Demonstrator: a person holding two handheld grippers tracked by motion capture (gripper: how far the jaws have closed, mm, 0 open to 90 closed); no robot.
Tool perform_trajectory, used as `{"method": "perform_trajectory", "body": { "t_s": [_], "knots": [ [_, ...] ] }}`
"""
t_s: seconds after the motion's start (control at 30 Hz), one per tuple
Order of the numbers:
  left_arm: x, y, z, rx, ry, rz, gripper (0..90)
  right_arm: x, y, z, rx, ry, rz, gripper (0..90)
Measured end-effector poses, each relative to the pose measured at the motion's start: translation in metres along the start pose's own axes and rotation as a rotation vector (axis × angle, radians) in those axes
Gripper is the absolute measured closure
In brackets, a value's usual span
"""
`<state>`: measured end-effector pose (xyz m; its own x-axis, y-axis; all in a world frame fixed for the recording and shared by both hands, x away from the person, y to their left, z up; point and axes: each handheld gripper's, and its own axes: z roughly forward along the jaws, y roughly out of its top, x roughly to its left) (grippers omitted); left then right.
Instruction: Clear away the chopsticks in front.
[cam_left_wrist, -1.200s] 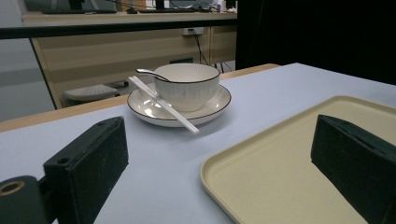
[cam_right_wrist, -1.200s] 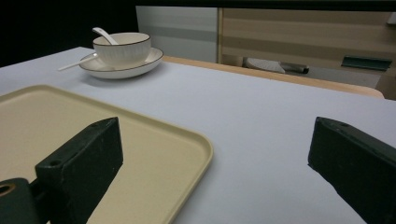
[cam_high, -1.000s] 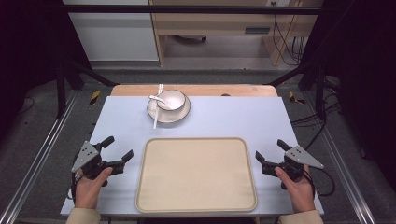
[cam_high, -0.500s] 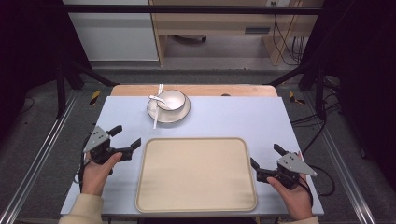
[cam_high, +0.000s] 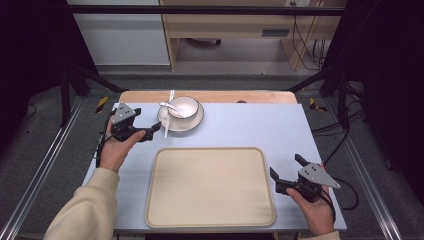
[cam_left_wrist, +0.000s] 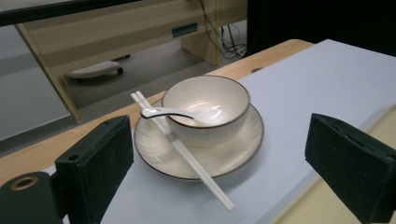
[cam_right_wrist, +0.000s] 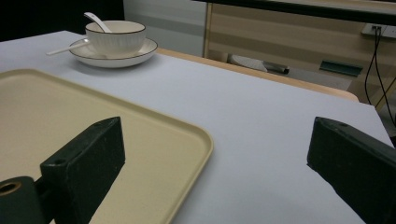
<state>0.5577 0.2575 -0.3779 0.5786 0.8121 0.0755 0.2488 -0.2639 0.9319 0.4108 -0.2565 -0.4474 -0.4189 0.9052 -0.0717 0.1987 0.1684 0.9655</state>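
A white bowl (cam_high: 184, 106) with a dark rim stands on a matching plate (cam_high: 192, 123) at the back of the table, left of centre. A white spoon (cam_high: 167, 105) rests in the bowl and white chopsticks (cam_high: 167, 120) lie across the plate's left side. My left gripper (cam_high: 148, 119) is open just left of the plate, with its jaws pointing at it. From the left gripper view, the bowl (cam_left_wrist: 205, 107) and chopsticks (cam_left_wrist: 187, 158) sit between and beyond the open jaws. My right gripper (cam_high: 285, 166) is open and empty beside the right edge of the beige tray (cam_high: 210, 187).
The empty tray (cam_right_wrist: 70, 116) takes up the near middle of the pale blue table (cam_high: 260, 127). A wooden strip (cam_high: 250, 96) runs along the table's far edge. Metal rails and cables lie on the floor to both sides.
My left gripper has travelled forward and rightward from the near left corner to beside the plate. The right gripper has shifted only slightly by the tray's right edge.
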Motion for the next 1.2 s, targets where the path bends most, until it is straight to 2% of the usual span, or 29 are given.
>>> {"method": "perform_trajectory", "body": {
  "t_s": [0.07, 0.2, 0.23, 0.33, 0.37, 0.43, 0.5, 0.6, 0.73, 0.77, 0.83, 0.97, 1.03, 1.1, 1.2],
  "knots": [
    [0.006, 0.002, 0.006, 0.019, 0.029, -0.009, 8.8, 0.001, 0.000, 0.000, 0.001, 0.000, -0.006, 4.3],
    [0.012, 0.004, 0.012, 0.035, 0.046, -0.037, 9.6, 0.002, 0.000, 0.000, -0.004, -0.007, -0.012, 4.3],
    [0.013, 0.005, 0.014, 0.034, 0.040, -0.049, 10.0, 0.001, 0.000, 0.000, -0.004, -0.010, -0.006, 4.2],
    [0.015, 0.005, 0.019, 0.046, 0.035, -0.051, 11.8, 0.000, 0.000, 0.001, -0.001, -0.022, 0.008, 4.5],
    [0.017, 0.004, 0.024, 0.078, 0.041, -0.044, 11.8, -0.001, 0.001, 0.001, -0.006, -0.022, 0.009, 4.5],
    [0.021, 0.000, 0.032, 0.110, 0.043, -0.030, 15.1, -0.002, 0.003, 0.004, -0.016, -0.029, 0.016, 4.8],
    [0.024, -0.003, 0.036, 0.133, 0.048, -0.038, 16.4, 0.000, 0.003, 0.006, -0.011, -0.027, 0.014, 4.9],
    [0.031, -0.008, 0.043, 0.171, 0.082, -0.058, 21.9, 0.001, 0.003, 0.006, -0.006, -0.027, 0.003, 5.3],
    [0.036, -0.013, 0.044, 0.211, 0.104, -0.079, 29.2, 0.000, 0.005, 0.003, -0.017, -0.027, 0.017, 5.9],
    [0.035, -0.014, 0.045, 0.223, 0.105, -0.077, 31.8, 0.000, 0.006, 0.002, -0.016, -0.027, 0.011, 6.0],
    [0.033, -0.015, 0.047, 0.247, 0.109, -0.047, 35.0, 0.001, 0.005, 0.002, -0.010, -0.032, 0.016, 6.2],
    [0.029, -0.014, 0.053, 0.262, 0.101, -0.024, 41.7, 0.001, 0.004, 0.002, 0.006, -0.032, 0.011, 6.5],
    [0.028, -0.015, 0.057, 0.282, 0.117, -0.040, 45.2, 0.002, 0.005, 0.002, 0.004, -0.032, 0.012, 6.6],
    [0.027, -0.018, 0.064, 0.297, 0.101, -0.063, 48.1, 0.002, 0.005, 0.002, 0.011, -0.031, 0.017, 6.6],
    [0.023, -0.021, 0.071, 0.310, 0.098, -0.053, 51.3, 0.002, 0.005, 0.002, 0.020, -0.032, 0.008, 6.9]
  ]
}}
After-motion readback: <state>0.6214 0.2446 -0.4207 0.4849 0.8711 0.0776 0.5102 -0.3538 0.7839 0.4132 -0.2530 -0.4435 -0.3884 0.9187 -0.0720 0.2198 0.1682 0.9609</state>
